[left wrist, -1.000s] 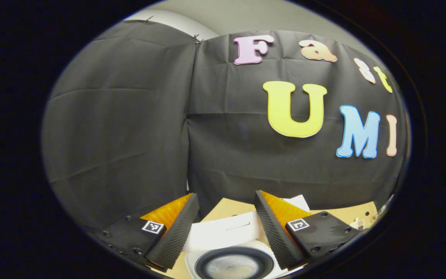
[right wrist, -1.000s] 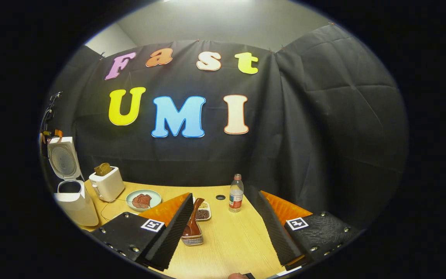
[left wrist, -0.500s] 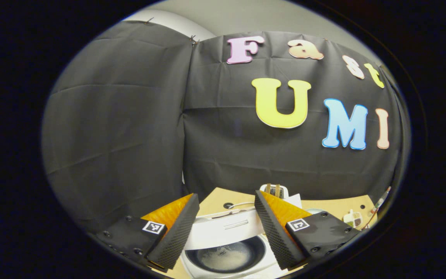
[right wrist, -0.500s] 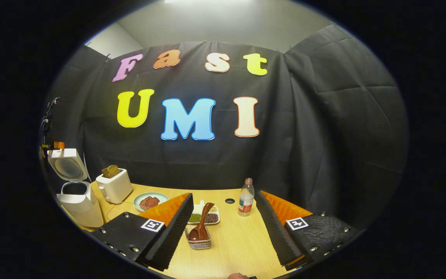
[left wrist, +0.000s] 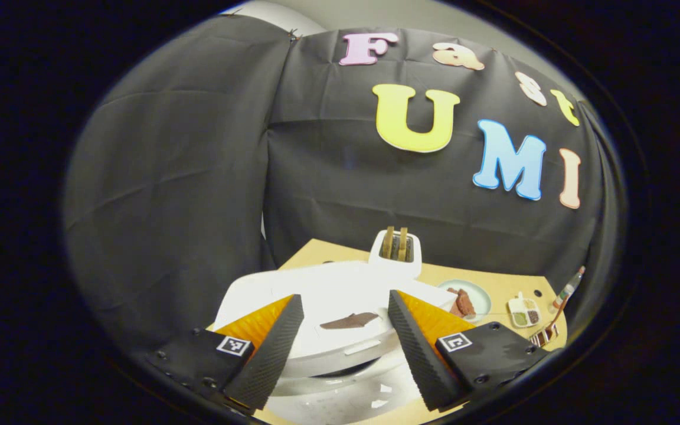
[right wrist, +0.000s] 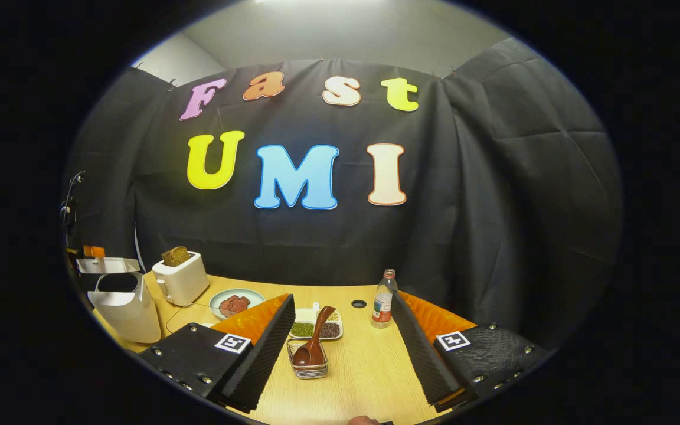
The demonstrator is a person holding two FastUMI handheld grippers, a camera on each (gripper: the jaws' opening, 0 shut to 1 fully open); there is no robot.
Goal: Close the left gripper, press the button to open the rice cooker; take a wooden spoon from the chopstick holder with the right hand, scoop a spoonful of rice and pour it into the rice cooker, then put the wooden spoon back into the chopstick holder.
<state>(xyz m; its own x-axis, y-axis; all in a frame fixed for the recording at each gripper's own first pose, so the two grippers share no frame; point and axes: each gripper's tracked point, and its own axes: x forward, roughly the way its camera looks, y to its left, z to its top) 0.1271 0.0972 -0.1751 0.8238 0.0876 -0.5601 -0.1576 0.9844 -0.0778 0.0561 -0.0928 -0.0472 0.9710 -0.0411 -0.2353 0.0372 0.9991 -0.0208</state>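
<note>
Step in hand: judged to be the close of the task, with the wooden spoon (right wrist: pixel 314 347) standing in the chopstick holder (right wrist: pixel 309 361) and the rice cooker (left wrist: pixel 322 330) lid low over the pot.
Left tool (left wrist: pixel 345 348): fingers spread apart, holding nothing, poised just above the cooker lid, which shows between them.
Right tool (right wrist: pixel 343 354): fingers likewise spread and empty, hanging above the table (right wrist: pixel 363 378) with the holder ahead between them.
Rice cooker, far view: at the table's left end in the right gripper view (right wrist: pixel 124 304), lid (right wrist: pixel 107 265) lying nearly flat above the body, a gap still showing (whether it will latch cannot be told).
Advice for the lid: if it is to be shut, press squarely on the top panel near the front edge, not on the hinge side, and keep the fingers clear of the gap.
Advice for the spoon: leave it leaning as it is; the holder looks light and could tip if nudged.
Surface: pale wood-grain table, flat and matt, with a small round cable hole (right wrist: pixel 359 303) towards the back.
Other goods: toaster (right wrist: pixel 180 278) with bread in its slots, plate (right wrist: pixel 236 303) with reddish food, divided dish (right wrist: pixel 316 326) of grains, plastic bottle (right wrist: pixel 382 299).
Room: black cloth wall (right wrist: pixel 493 206) on all sides, grey ceiling above.
</note>
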